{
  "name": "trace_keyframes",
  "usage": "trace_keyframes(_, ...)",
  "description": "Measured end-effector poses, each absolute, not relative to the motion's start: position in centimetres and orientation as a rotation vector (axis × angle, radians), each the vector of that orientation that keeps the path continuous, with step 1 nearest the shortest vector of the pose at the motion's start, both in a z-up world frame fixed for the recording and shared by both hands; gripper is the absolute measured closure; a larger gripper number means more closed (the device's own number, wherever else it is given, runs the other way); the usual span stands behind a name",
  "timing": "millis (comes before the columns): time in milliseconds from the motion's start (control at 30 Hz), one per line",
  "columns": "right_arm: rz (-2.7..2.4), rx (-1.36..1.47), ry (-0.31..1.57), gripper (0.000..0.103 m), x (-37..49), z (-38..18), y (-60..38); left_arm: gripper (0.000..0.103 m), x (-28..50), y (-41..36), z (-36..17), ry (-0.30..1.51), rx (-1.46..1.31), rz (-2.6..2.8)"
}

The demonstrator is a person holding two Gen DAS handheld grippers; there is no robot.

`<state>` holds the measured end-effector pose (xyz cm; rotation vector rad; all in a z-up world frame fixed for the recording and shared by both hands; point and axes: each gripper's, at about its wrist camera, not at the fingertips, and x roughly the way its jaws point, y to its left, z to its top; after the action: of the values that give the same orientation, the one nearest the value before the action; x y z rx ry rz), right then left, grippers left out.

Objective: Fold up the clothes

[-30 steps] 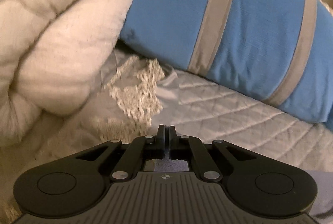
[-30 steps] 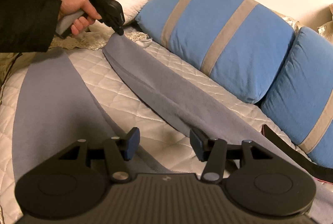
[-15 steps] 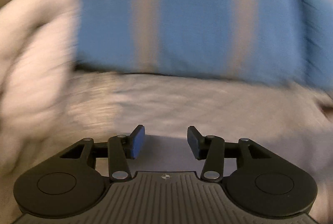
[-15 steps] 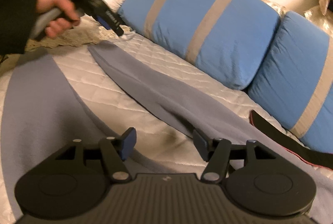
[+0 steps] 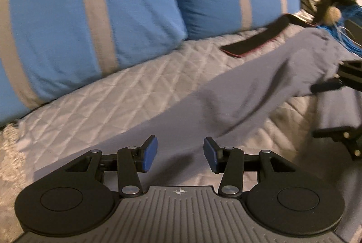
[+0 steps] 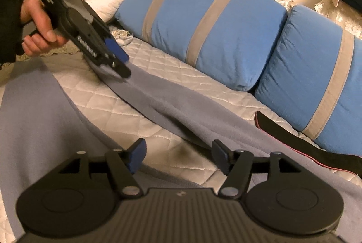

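I am looking along my left hand-held gripper (image 5: 180,157) and its blue pads are standing apart with nothing between them; it is hovering just above the near end of the grey garment (image 5: 248,89). In the right wrist view the same left hand-held gripper (image 6: 120,62) is tilting down at the far end of that garment (image 6: 181,107), with the person's hand (image 6: 38,26) wrapping its handle and a black sleeve (image 6: 9,23) showing behind. I cannot tell whether its lower finger is touching the cloth.

My right hand-held gripper (image 6: 177,157) is opening, its jaws are spreading wide and nothing is lying between them; the bedspread and a fold of the garment are showing beneath.

The grey garment is lying spread on the quilted white bedspread (image 6: 140,112) of the bed, one long strip running diagonally across it and another broad part lying at the left of the right wrist view. Two blue pillows (image 6: 203,23) with grey stripes are resting along the far side of the bed. A black strap (image 6: 294,141) with a red edge is lying beside the garment, near the second pillow.
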<state>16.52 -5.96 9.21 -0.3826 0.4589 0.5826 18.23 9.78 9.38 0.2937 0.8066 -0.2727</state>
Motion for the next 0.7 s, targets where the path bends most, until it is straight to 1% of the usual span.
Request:
trace_keyframes(167,0.579,-0.375,0.457,0.027,16.6,9.2,-6.2,0.060,18.5,8.1,7.8,0.843,0.365,-0.328)
trace_keyframes(267,0.582,-0.369,0.455,0.027,16.7,9.3,-6.2,0.067,18.7,8.0,7.5,0.850,0.373,-0.310)
trace_keyframes(700,0.588,-0.372,0.466,0.027,16.9,9.0,-6.1,0.067,20.2,8.8,6.2,0.877,0.336,-0.290)
